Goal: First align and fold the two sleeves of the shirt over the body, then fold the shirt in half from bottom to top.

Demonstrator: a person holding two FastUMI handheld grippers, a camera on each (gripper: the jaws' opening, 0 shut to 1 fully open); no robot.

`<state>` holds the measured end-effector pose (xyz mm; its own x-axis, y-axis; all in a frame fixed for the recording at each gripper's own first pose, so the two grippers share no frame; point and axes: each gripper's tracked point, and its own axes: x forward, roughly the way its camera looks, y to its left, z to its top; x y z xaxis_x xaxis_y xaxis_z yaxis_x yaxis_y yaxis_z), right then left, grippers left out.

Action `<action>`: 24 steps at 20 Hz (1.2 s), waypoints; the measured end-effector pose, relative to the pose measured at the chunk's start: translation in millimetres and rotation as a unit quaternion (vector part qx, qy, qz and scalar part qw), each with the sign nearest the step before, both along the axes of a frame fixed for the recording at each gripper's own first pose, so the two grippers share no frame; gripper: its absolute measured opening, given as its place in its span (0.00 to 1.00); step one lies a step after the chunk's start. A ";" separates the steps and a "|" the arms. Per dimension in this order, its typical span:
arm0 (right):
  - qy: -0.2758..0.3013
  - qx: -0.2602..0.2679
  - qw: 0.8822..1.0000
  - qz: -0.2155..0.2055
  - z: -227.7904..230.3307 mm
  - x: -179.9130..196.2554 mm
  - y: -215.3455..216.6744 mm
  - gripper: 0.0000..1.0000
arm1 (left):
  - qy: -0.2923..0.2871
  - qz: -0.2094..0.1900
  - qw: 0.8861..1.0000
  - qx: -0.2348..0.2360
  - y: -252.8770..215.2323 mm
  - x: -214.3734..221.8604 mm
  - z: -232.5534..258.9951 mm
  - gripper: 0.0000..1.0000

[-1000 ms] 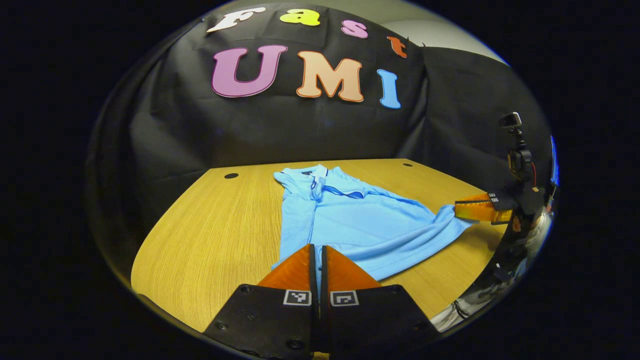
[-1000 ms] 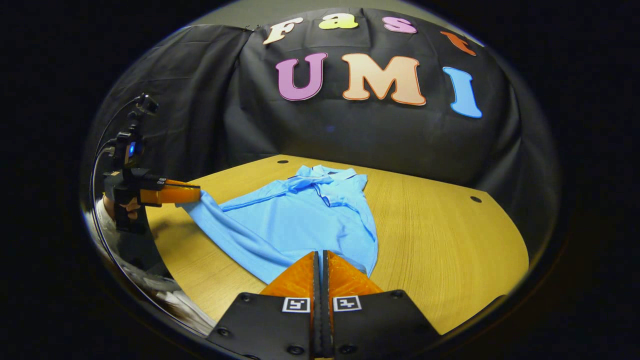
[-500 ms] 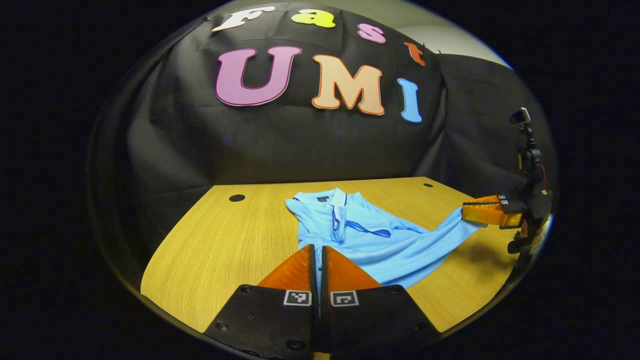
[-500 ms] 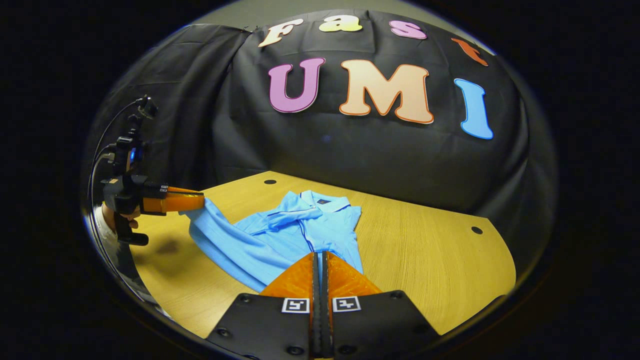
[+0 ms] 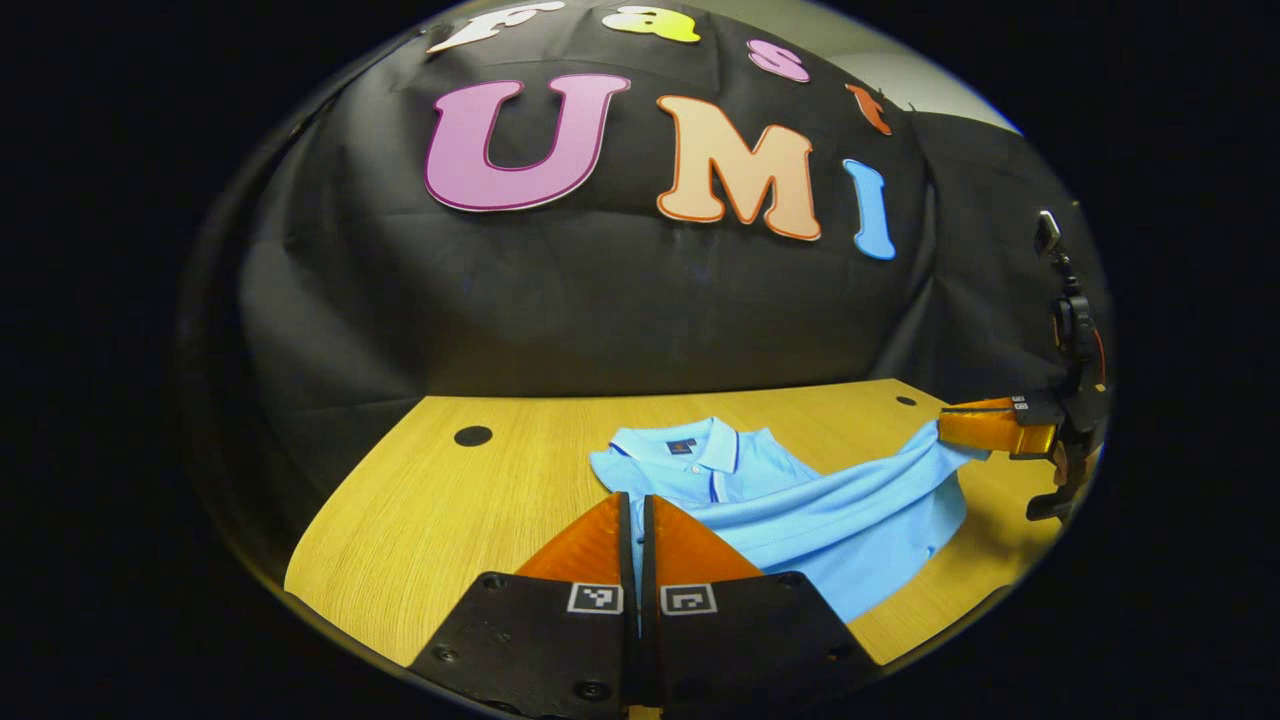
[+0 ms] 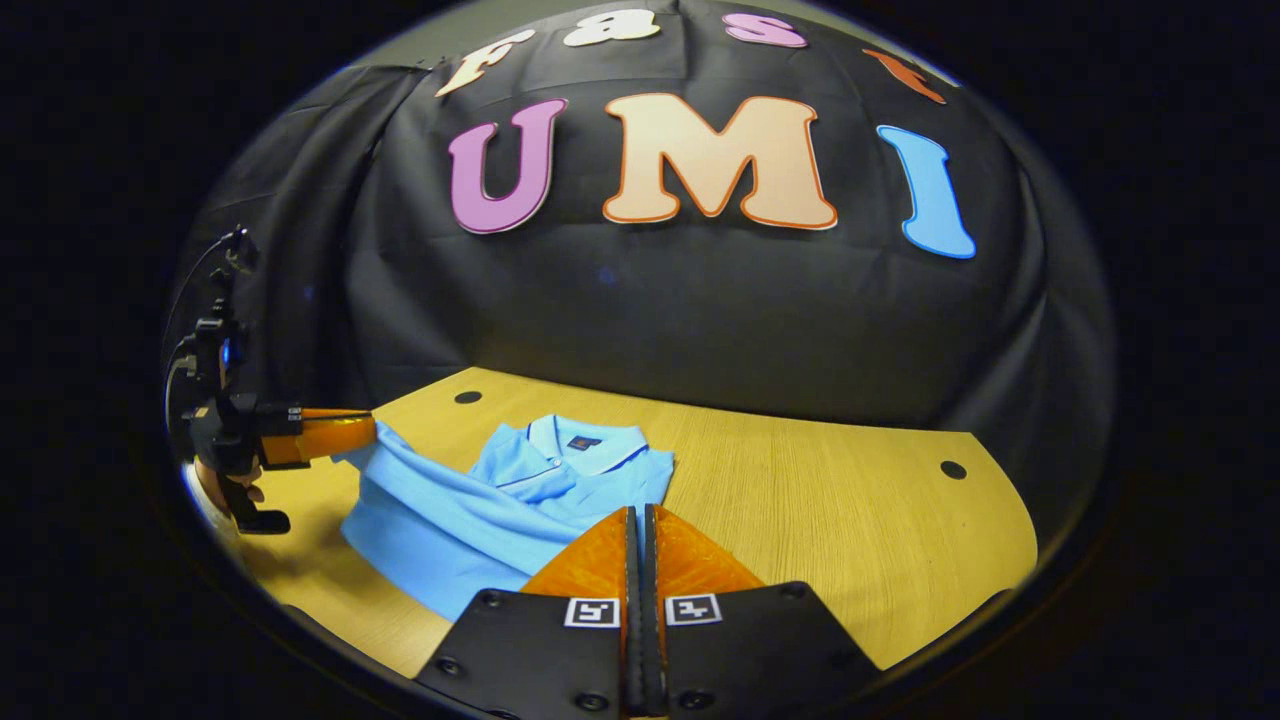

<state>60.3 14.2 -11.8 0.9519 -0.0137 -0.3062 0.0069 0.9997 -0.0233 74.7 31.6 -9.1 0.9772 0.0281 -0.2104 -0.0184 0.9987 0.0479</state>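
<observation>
From the left gripper view I saw my left claw [image 5: 636, 515] lowest and nearest, its two fingers drawn together with only a thin slit between them, and a sliver of blue cloth showed in that slit, so the left claw was clamped on the near hem of the light blue polo shirt [image 5: 800, 520]. In the right gripper view my right claw [image 6: 640, 528] sat the same way, fingers pressed close on the blue fabric that ran up to their tips. Just beyond both claws the shirt lay on the wooden worktop [image 5: 470, 500], its lower part lifted and carried over toward the collar [image 5: 690, 445], which rested flat and farther back with a small dark tag inside it. In the left gripper view the right claw appeared off to the right, above the worktop, gripping the far corner of the raised hem so that the cloth stretched in a band between the two claws. In the right gripper view the left claw showed at the left edge, held by a hand [image 6: 215, 480] and pinching the other corner of that same blue edge. Past the shirt the worktop ran bare to a round dark cable hole [image 5: 472, 436] near its back edge, and behind it hung the black cloth wall [image 5: 600, 300].
</observation>
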 end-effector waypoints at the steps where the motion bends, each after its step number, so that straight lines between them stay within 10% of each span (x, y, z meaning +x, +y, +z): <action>1: -0.001 -0.004 1.000 -0.005 0.6 10.8 -0.8 0.03 | -0.005 0.006 1.000 -0.001 2.4 11.8 2.2 0.00; 10: 0.008 -0.010 0.998 -0.057 -35.0 110.1 -14.5 0.02 | 0.015 0.057 0.998 0.015 41.4 96.2 -18.7 0.00; 18: 0.041 0.031 0.996 -0.067 -74.3 124.3 -16.2 0.05 | 0.029 0.080 0.996 0.024 48.8 112.1 -39.2 0.04; 20: 0.040 0.047 0.996 -0.061 -71.2 119.6 -11.3 0.22 | 0.035 0.090 0.995 0.014 50.6 104.4 -41.5 0.36; 23: 0.021 0.059 0.996 -0.056 -59.1 109.1 -13.1 1.00 | 0.021 0.107 0.994 0.012 56.6 89.5 -33.7 0.99; 24: 0.016 0.065 0.996 -0.055 -57.2 103.8 -13.7 0.99 | 0.015 0.106 0.994 0.014 56.0 83.5 -30.5 0.98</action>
<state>164.1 0.6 -69.0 0.9363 -0.0767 -0.3426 0.1188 0.9875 0.1034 158.2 87.6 -39.6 0.9420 0.2388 -0.2357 -0.2262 0.9708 0.0795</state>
